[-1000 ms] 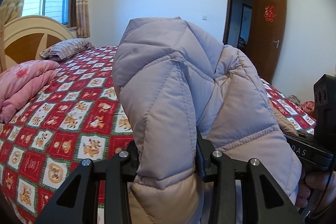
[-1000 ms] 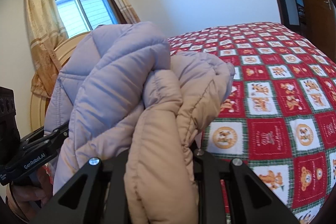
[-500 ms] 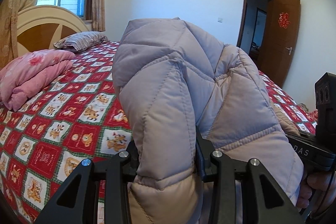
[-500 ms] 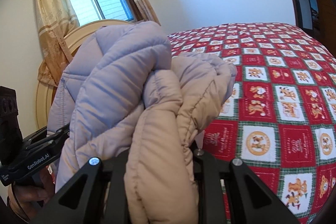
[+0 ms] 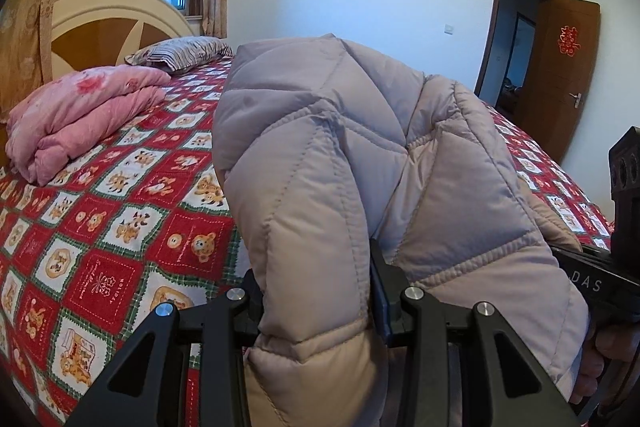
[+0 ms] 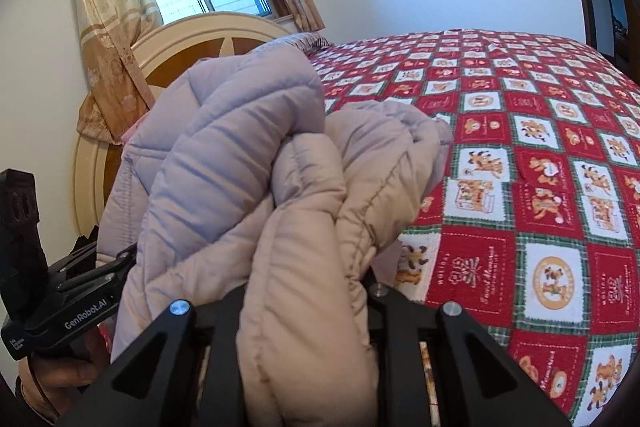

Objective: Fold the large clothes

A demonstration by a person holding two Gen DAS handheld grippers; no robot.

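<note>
Bedroom; bed (image 5: 120, 211) with red checked cover, bare at centre. Padded jacket (image 5: 340, 167) bunched, clamped by left gripper (image 5: 316, 303) and right gripper (image 6: 304, 303), hangs above near edge, bed ahead.

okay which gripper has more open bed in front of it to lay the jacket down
Right. The right gripper faces bare bedspread; the left gripper, also clamping the jacket, faces a pink quilt.

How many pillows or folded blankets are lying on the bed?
2: a striped grey pillow by the wooden headboard, and a folded pink blanket just in front of it. The puffy lilac quilted jacket may hide more.
</note>
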